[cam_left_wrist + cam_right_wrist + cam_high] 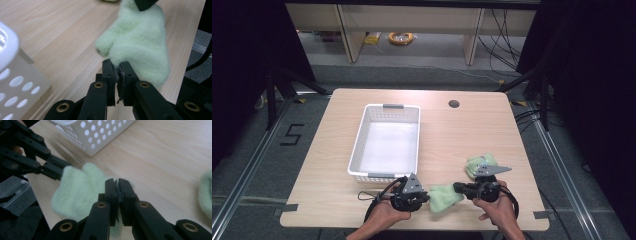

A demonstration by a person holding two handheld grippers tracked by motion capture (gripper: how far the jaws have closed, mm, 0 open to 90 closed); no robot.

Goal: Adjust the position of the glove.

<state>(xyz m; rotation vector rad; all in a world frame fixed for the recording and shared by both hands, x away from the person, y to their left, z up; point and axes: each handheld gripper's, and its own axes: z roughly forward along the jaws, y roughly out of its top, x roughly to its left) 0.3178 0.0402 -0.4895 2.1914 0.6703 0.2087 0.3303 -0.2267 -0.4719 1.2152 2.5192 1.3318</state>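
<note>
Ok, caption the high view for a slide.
Both grippers, left and right, pinch one pale green fuzzy sock at the table's near edge, beside an empty white basket.

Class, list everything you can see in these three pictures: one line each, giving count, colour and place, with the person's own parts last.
Table: one, light wood, centre.
Basket: one, white, perforated, empty, left of table centre.
Fuzzy socks: two, pale green; one held between both grippers at the near edge, one lying behind the right gripper.
Cable hole: one, dark, far side.
Grippers: two, black; left gripper and right gripper both shut on the near sock.
Hands: two, left hand, right hand.
</note>
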